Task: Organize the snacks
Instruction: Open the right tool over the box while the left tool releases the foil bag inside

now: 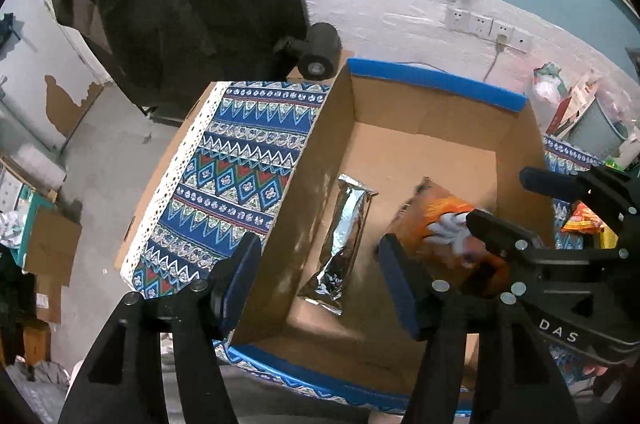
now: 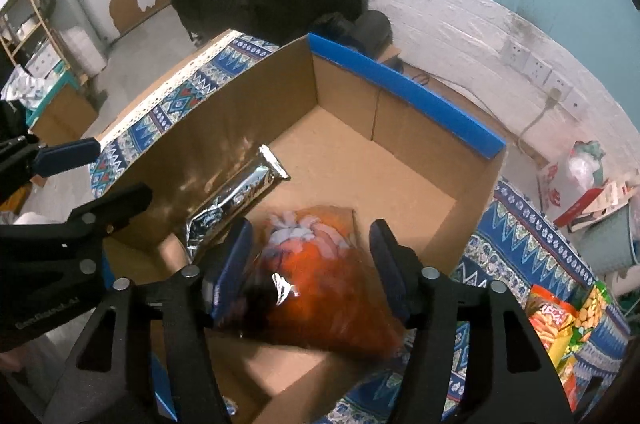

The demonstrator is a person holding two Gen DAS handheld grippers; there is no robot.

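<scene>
An open cardboard box point(image 1: 436, 79) point(image 2: 404, 83) with a blue-taped rim stands on a patterned cloth. A silver foil packet point(image 1: 344, 232) point(image 2: 236, 195) lies on the box floor along its left wall. An orange snack bag point(image 1: 440, 224) point(image 2: 320, 272), blurred, is in the box beside it. My left gripper point(image 1: 320, 284) point(image 2: 92, 175) is open and straddles the box's left wall above the silver packet. My right gripper point(image 2: 312, 264) point(image 1: 524, 203) is open with the orange bag between its fingers; the right pad stands apart from the bag.
More snack packets point(image 2: 556, 324) point(image 1: 584, 220) lie on the cloth point(image 1: 240, 163) right of the box. A black cylinder point(image 1: 320, 51) sits behind the box's far left corner. Wall sockets point(image 1: 488, 27) and bags point(image 2: 580, 163) are at the back right. Floor drops off left of the table.
</scene>
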